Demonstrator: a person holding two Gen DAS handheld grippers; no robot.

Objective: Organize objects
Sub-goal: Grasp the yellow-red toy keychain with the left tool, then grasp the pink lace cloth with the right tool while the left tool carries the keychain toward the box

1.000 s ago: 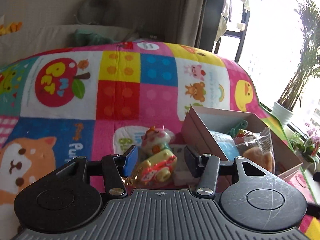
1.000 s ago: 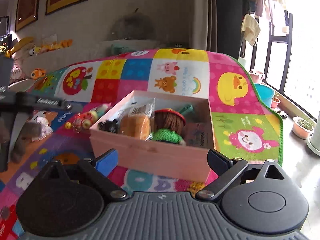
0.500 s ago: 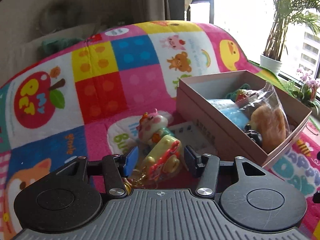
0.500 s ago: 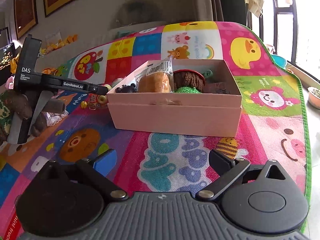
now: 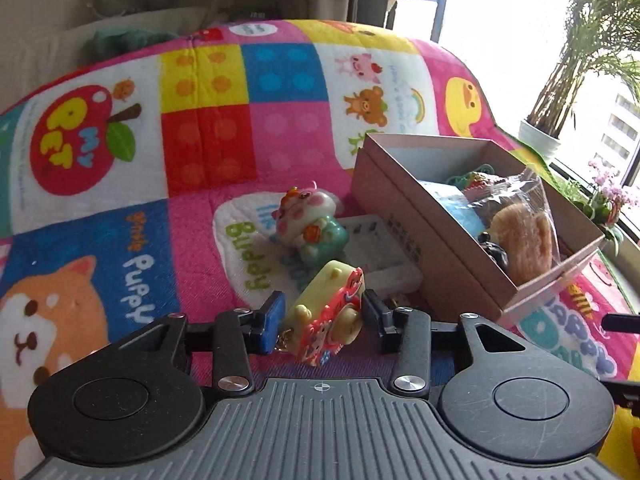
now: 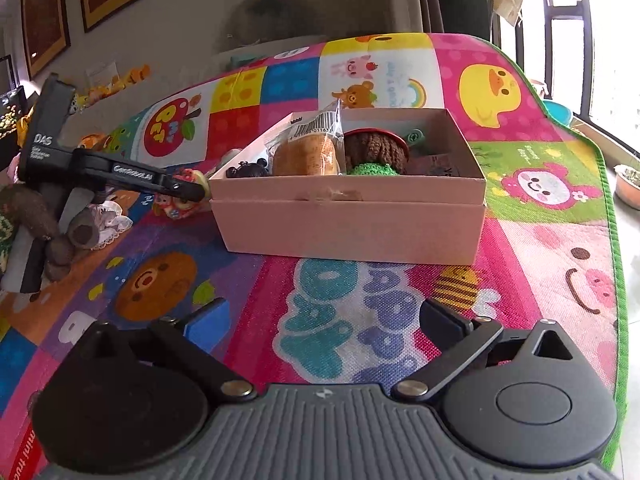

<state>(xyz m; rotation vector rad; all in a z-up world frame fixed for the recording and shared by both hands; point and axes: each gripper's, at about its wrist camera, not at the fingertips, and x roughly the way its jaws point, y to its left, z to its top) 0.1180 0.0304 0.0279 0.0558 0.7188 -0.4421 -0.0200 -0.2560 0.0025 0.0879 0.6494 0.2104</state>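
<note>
My left gripper (image 5: 322,316) is black with a ribbed grey base, round black discs at 8 and 4 o'clock, silver screws and one blue pad. My right gripper (image 6: 324,324) matches it. White "DAS" lettering marks the left gripper's body.

The right gripper (image 6: 324,320) hangs over the mat (image 6: 540,240), jaws spread wide with nothing between them. Ahead sits the box (image 6: 352,224), holding a bagged bun (image 6: 308,156) and a yarn doll (image 6: 376,152). Left of the box, the left gripper (image 6: 196,191) reaches a toy (image 6: 176,204).
</note>
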